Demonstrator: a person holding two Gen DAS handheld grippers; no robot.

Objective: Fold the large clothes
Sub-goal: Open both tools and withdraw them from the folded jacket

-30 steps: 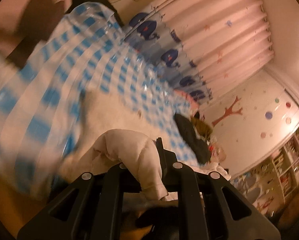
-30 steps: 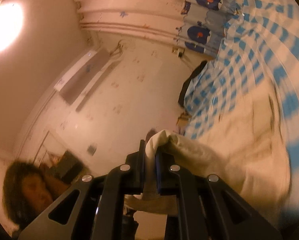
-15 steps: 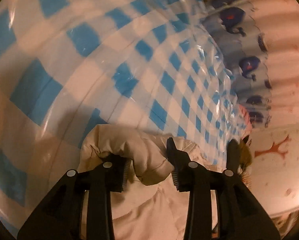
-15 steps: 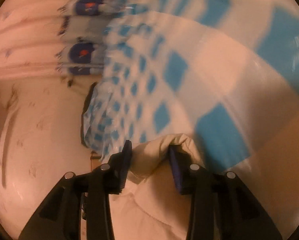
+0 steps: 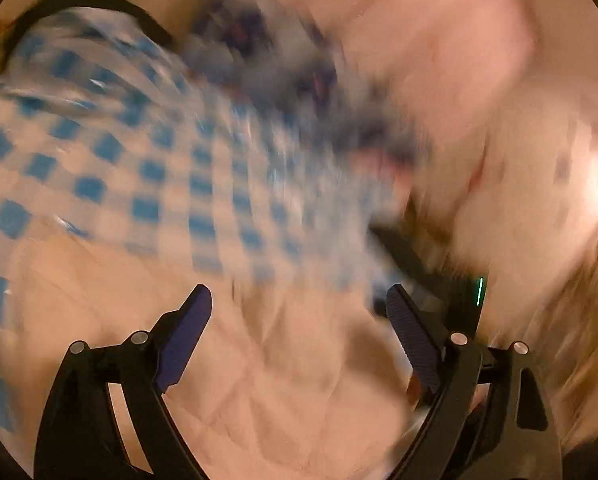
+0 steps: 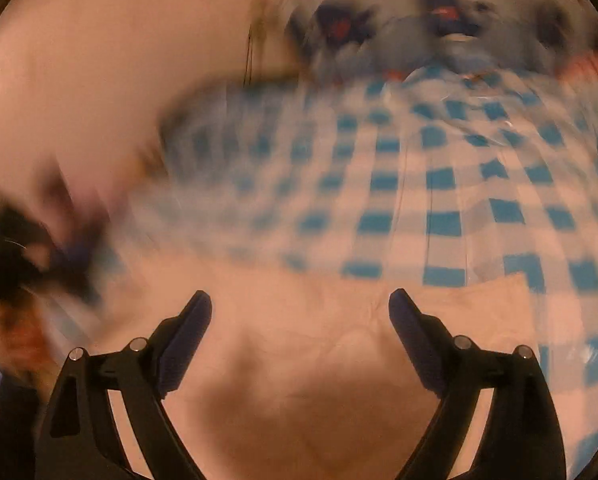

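Note:
A cream quilted garment (image 5: 291, 392) lies flat on a blue-and-white checked cloth (image 5: 147, 184). My left gripper (image 5: 299, 304) hangs over it, jaws wide apart, nothing between them. In the right wrist view the same garment (image 6: 299, 360) spreads below my right gripper (image 6: 301, 300), which is also wide open and empty. Both views are smeared by motion blur.
The checked cloth (image 6: 439, 200) runs back to a curtain with dark blue animal prints (image 6: 439, 20). A dark garment (image 5: 99, 4) lies at the far edge of the cloth. A dark blurred shape (image 6: 31, 256) shows at the left of the right wrist view.
Both grippers have let go of the cream garment and opened wide. The garment now lies on the cloth, and both grippers have pulled back and swung.

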